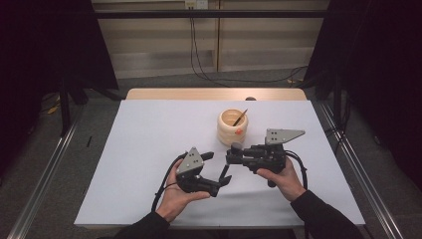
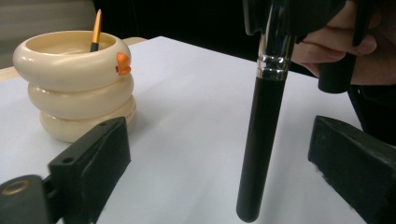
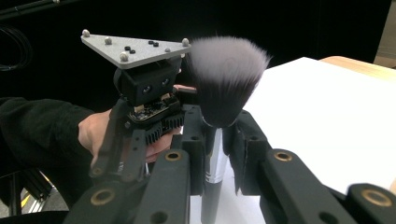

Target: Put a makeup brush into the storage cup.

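Right gripper (image 1: 235, 155): you clamp the makeup brush (image 3: 224, 88), near the duck pot (image 1: 232, 127).
Left gripper (image 1: 218, 168): your jaws stand wide apart around its handle, not touching.

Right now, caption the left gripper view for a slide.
Open left gripper flanks a brush handle gripped from above, ringed holder behind.

Standing toward the far middle of the white table (image 1: 149, 149): a cream ringed holder (image 1: 230, 130), blocking any straight path there. Hanging upright between the left gripper (image 1: 219, 168)'s wide jaws without touching them: a black brush handle (image 2: 259, 154). Lying bare to the left and far right: open tabletop.
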Demonstrator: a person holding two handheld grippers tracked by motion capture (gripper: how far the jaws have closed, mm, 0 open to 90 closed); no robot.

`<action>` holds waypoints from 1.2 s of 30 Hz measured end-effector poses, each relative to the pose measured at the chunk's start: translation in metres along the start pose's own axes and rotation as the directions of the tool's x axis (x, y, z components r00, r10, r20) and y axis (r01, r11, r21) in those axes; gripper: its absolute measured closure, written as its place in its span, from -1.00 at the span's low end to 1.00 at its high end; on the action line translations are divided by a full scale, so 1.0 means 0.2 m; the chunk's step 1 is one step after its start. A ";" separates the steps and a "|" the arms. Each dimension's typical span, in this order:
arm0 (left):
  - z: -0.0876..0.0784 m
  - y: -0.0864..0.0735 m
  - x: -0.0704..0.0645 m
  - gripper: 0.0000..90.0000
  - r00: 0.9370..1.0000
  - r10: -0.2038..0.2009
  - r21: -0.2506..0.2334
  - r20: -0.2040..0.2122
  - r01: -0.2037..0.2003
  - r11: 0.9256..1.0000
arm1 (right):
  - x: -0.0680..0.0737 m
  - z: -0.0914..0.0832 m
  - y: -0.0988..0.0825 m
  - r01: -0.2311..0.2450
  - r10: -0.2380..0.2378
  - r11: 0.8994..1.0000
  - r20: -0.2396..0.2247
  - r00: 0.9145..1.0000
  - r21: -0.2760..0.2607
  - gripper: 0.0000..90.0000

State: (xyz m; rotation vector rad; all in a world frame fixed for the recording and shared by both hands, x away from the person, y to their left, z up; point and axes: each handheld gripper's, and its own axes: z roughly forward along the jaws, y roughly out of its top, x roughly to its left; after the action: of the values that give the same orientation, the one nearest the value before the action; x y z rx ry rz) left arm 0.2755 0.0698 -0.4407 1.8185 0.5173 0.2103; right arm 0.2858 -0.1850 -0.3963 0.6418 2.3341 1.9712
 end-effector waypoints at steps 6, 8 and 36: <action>-0.03 0.01 0.01 -0.88 0.999 -0.053 -0.030 -0.005 0.053 0.998 | 0.00 -0.01 0.00 0.005 -0.005 1.000 0.013 1.000 0.000 0.72; -0.05 0.01 0.01 -0.88 0.999 -0.039 -0.034 -0.021 0.038 0.999 | -0.01 -0.01 0.01 0.006 -0.006 1.000 0.019 1.000 -0.005 0.72; -0.31 -0.06 0.09 -0.94 0.988 -0.029 -0.085 -0.154 0.016 0.996 | -0.04 -0.05 0.01 0.008 -0.008 1.000 0.060 0.998 -0.003 0.72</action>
State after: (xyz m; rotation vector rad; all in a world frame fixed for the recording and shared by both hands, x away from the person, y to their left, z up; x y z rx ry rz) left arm 0.2640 0.1346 -0.4354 1.7220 0.6289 0.3550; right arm 0.2905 -0.1966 -0.3951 0.6802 2.2949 1.9244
